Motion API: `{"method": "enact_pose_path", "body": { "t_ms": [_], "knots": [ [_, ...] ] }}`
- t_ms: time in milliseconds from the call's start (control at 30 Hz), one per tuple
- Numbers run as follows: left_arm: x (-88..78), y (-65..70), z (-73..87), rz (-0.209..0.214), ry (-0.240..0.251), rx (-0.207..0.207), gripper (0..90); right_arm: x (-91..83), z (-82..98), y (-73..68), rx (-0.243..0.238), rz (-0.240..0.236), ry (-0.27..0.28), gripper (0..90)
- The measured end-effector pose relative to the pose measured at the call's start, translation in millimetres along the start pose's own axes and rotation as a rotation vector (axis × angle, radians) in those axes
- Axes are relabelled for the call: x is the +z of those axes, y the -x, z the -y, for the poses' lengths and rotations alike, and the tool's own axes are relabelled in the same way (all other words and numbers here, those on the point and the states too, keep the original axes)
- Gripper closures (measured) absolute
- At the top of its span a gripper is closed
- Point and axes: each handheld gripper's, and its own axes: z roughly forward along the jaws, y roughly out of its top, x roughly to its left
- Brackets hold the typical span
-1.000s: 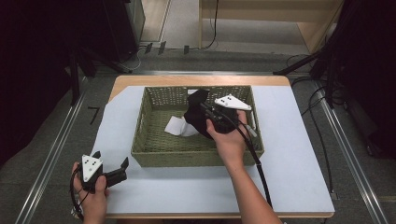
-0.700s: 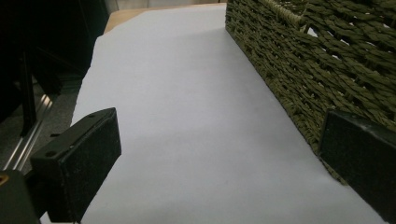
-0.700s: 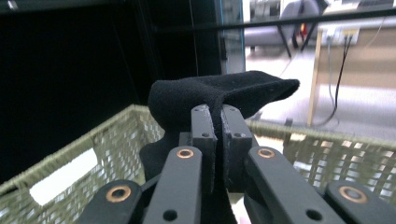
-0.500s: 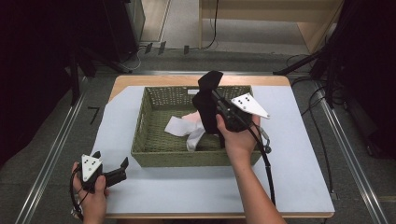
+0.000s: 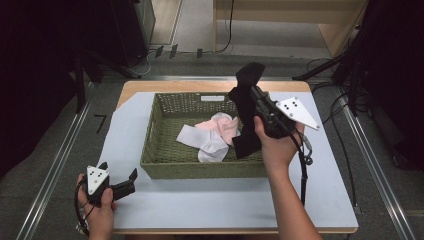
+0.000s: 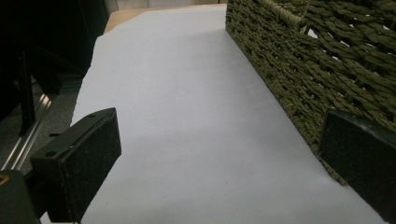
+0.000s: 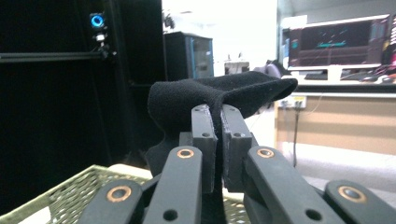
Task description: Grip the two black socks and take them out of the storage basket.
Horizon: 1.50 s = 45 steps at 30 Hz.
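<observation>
The basket (image 5: pixel 165 150) had not shifted on the surface (image 5: pixel 225 205). The right claw (image 5: pixel 248 96), clamped on a black sock (image 5: pixel 245 135), had lifted it above the basket's right side, baring white and pink socks (image 5: pixel 212 135) inside. The left claw (image 5: pixel 125 185) stayed wide at the basket's near-left corner. No writing was legible.

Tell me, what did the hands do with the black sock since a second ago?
The right gripper, shut on the black sock, lifted it up out of the green basket and toward the basket's right side; it now hangs above the rim. That uncovered more of the pink and white socks inside. The left gripper stayed open on the white sheet, and the basket did not move.
</observation>
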Motion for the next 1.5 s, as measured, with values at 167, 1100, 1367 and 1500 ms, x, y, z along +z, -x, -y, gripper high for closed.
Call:
{"method": "enact_pose_path", "body": {
  "t_ms": [167, 1100, 1367, 1500],
  "knots": [
    [-0.2, -0.2, 0.0, 0.001, 0.0, 0.0, 0.5, -13.0, -10.5, 16.0, -0.001, 0.038, 0.035, 87.3],
    [-0.9, 0.7, 0.7, -0.002, 0.013, 0.004, 0.5, -104.4, 72.4, 152.6, 0.113, 0.423, -0.189, 86.0],
    [-1.1, 1.1, 0.5, -0.004, 0.008, 0.008, 0.5, -119.1, 75.3, 152.4, 0.199, 0.435, -0.214, 62.1],
    [-1.0, 1.1, 0.6, -0.005, 0.011, 0.011, 0.5, -110.1, 53.1, 134.4, 0.16, 0.391, -0.176, 55.1]
  ]
}}
